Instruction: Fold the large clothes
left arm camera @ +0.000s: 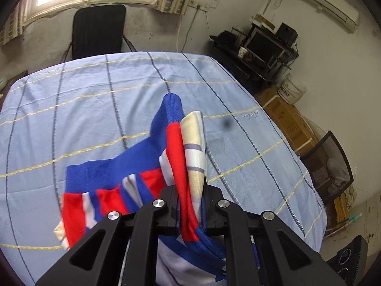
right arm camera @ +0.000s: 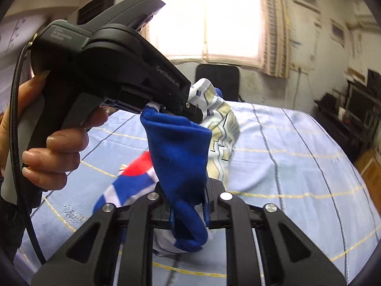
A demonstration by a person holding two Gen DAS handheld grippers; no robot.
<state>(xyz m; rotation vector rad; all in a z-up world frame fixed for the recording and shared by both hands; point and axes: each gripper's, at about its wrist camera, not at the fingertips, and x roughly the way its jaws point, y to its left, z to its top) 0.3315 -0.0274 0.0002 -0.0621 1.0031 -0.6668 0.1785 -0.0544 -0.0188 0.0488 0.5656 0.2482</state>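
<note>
A garment (left arm camera: 173,143) in blue, red, white and cream hangs bunched above the table's light-blue checked cloth (left arm camera: 83,109). My left gripper (left arm camera: 190,197) is shut on a gathered fold of it, and the fabric rises between the jaws and drapes off to the left. In the right wrist view, my right gripper (right arm camera: 188,197) is shut on a blue part of the same garment (right arm camera: 181,147). Just ahead of it, a hand (right arm camera: 54,143) holds the left gripper (right arm camera: 194,113), whose tips pinch the cloth's upper edge. Both grippers hold the garment close together, lifted off the cloth.
A black chair (left arm camera: 98,31) stands at the table's far side under a bright window (right arm camera: 207,16). To the right are a dark shelf with a monitor (left arm camera: 264,45), a white bucket (left arm camera: 291,88), cardboard boxes (left arm camera: 288,119) and another chair (left arm camera: 331,164).
</note>
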